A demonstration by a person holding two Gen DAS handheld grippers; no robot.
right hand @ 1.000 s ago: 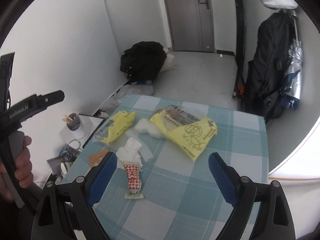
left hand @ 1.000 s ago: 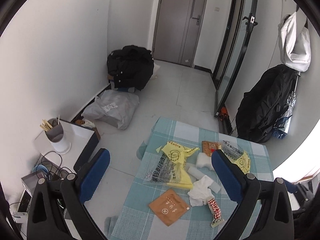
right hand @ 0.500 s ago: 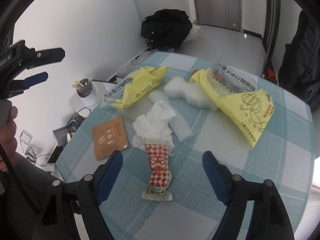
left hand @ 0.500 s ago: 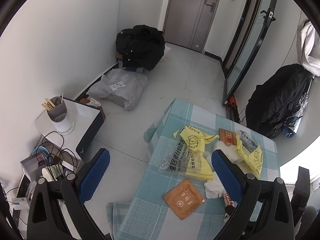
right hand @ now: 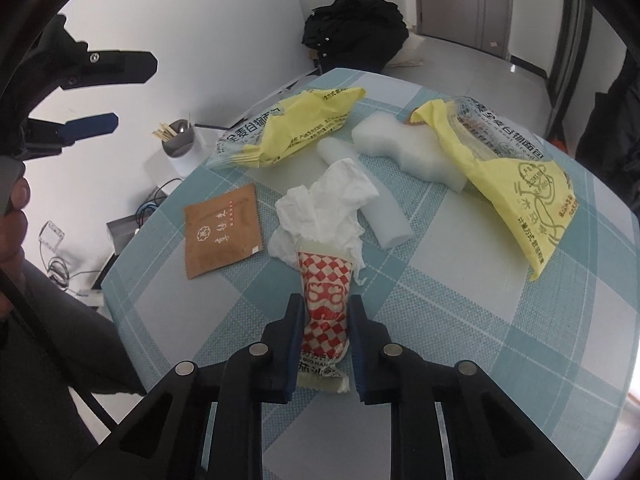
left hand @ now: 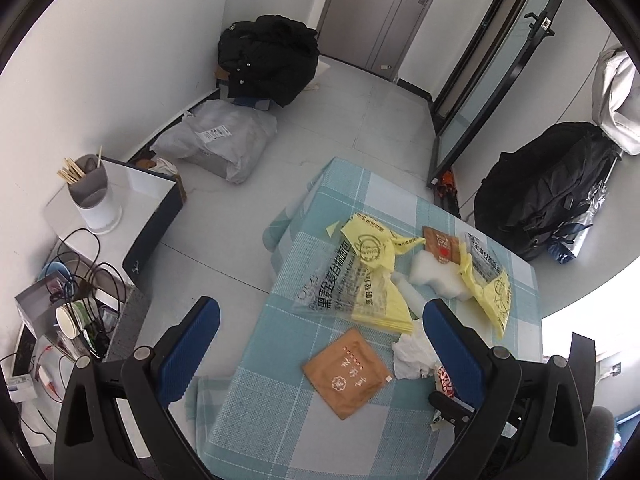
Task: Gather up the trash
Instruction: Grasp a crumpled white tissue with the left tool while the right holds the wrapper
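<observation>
Packet: we have the red-and-white checked sauce packet (right hand: 326,304) lying on the tabletop (right hand: 460,320) at its near edge, its far end tucked against the crumpled tissue (right hand: 324,208).
Right gripper: our right gripper (right hand: 323,330) straddles the packet – its fingers have just been closing, now narrow, and both pads look pressed to the packet's sides.
Doing it well: we judge the hold should stay on the packet's middle, then rise straight up so the tissue is not dragged along.
Pose: the right gripper points steeply down at the tabletop, fingers either side of the packet's length.
Left gripper: our left gripper (left hand: 320,340) hangs over the tabletop's near corner – fingers wide, nothing between them.
Around: a brown sachet (right hand: 222,236) just beside the tissue; yellow wrappers (right hand: 520,184) and white foam (right hand: 400,152) farther back.
</observation>
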